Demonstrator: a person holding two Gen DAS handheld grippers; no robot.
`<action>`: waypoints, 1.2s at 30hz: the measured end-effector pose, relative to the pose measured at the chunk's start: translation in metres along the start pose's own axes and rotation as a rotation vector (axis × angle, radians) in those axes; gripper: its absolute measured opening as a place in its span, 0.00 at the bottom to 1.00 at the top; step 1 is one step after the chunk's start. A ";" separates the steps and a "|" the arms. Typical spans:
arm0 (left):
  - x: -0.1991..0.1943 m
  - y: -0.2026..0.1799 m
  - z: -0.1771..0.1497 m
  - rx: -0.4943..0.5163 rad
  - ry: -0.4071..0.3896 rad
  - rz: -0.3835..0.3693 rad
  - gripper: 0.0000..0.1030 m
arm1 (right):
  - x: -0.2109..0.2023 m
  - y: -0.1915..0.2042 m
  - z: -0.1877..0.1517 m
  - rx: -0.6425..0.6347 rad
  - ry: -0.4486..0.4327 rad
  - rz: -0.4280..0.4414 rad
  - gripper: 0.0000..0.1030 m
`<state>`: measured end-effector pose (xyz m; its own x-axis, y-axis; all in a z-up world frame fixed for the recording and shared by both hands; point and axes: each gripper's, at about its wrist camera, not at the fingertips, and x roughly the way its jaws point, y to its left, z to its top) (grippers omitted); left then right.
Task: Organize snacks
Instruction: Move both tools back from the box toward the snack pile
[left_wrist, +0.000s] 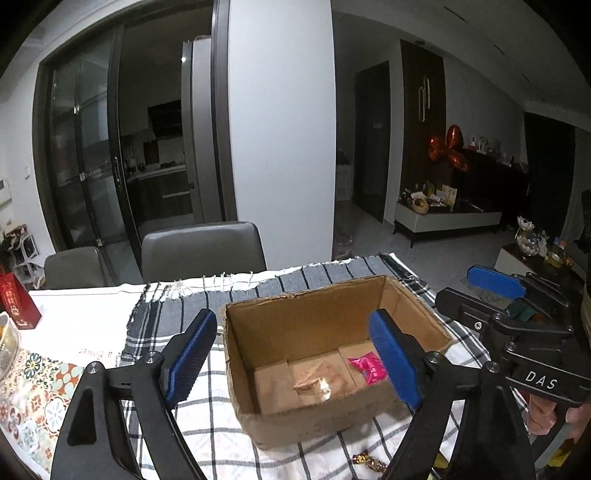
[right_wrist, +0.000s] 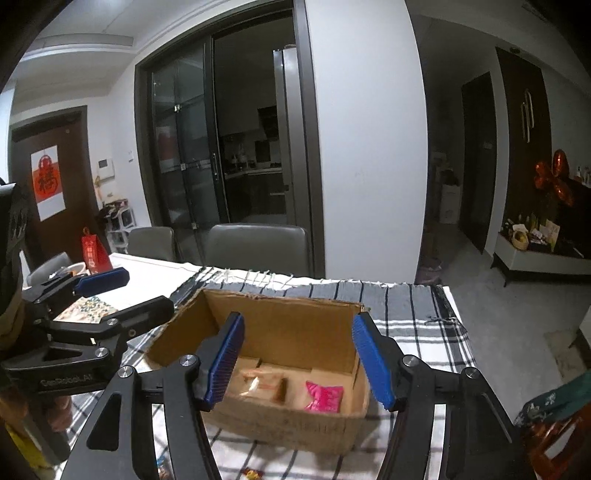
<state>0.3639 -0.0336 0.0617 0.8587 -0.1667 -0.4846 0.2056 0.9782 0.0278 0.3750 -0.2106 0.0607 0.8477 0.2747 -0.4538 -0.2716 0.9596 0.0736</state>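
Note:
An open cardboard box (left_wrist: 317, 424) (right_wrist: 295, 424) stands on a striped and checked cloth. On its floor lie a pink snack packet (left_wrist: 367, 369) (right_wrist: 324, 397) and a clear tan packet (left_wrist: 310, 382) (right_wrist: 258, 382). My left gripper (left_wrist: 291, 319) hovers over the box's near left side, open, with nothing between its blue pads. My right gripper (right_wrist: 298, 321) hangs over the box's near right side, also open and empty. Each wrist view catches the other gripper at its edge, the right gripper (left_wrist: 480, 295) and the left gripper (right_wrist: 149, 290). A wrapped candy (left_wrist: 369, 461) (right_wrist: 251, 472) lies on the cloth in front of the box.
Two grey chairs (left_wrist: 203, 251) (right_wrist: 258, 243) stand behind the table. A red paper bag (left_wrist: 16, 306) (right_wrist: 96, 253) and a bowl (left_wrist: 7, 343) sit at the far left, beside a patterned mat (left_wrist: 33, 391). The table edge drops off to the right of the cloth (right_wrist: 424, 306).

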 end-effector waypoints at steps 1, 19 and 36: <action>-0.005 -0.002 0.001 0.004 -0.007 0.006 0.83 | -0.006 0.001 -0.002 0.000 -0.003 0.004 0.60; -0.109 -0.034 -0.040 0.091 -0.115 0.026 0.83 | -0.093 0.015 -0.040 -0.002 -0.047 0.033 0.60; -0.168 -0.052 -0.115 0.116 -0.126 0.052 0.83 | -0.146 0.038 -0.090 -0.111 -0.066 0.008 0.60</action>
<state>0.1546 -0.0424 0.0409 0.9201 -0.1373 -0.3668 0.2057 0.9664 0.1544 0.2002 -0.2196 0.0494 0.8726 0.2893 -0.3935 -0.3241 0.9457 -0.0233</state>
